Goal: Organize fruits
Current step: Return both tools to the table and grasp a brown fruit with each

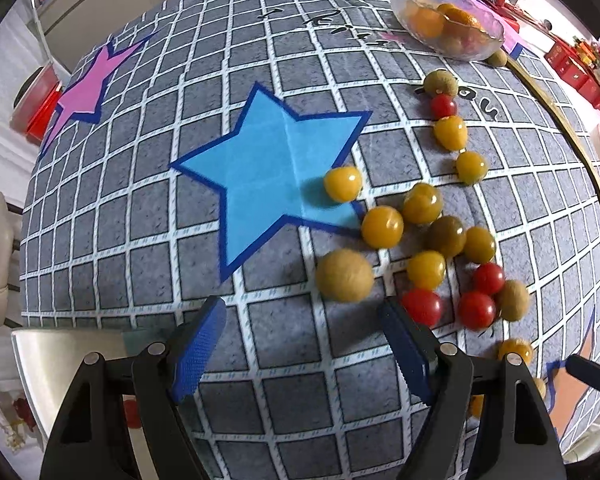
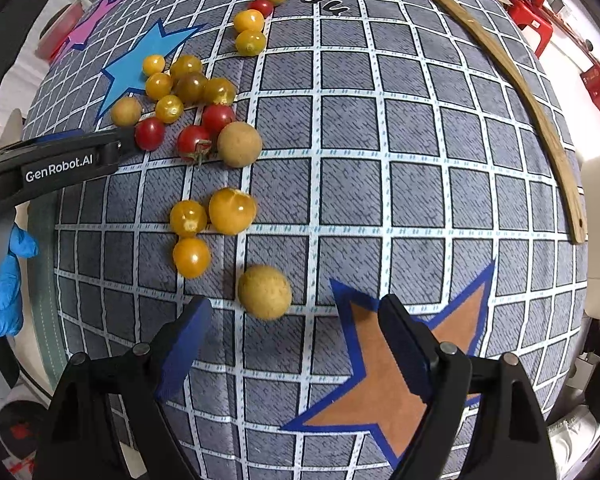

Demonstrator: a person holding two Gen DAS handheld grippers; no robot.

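A: How does the left gripper point(image 1: 300, 320) stand?
B: Pointed steeply down, its blue-padded fingers point(image 1: 198, 348) spread wide, nothing between them.

A: And the right gripper point(image 2: 296, 324)?
B: Pointed straight down, jaws likewise apart and empty. A blue-gloved hand point(image 2: 6, 280) shows at the right view's left edge.

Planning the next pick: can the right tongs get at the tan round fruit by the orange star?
Probably yes. The right tongs stand open just short of the tan fruit, which lies alone on the mat beside the orange star.
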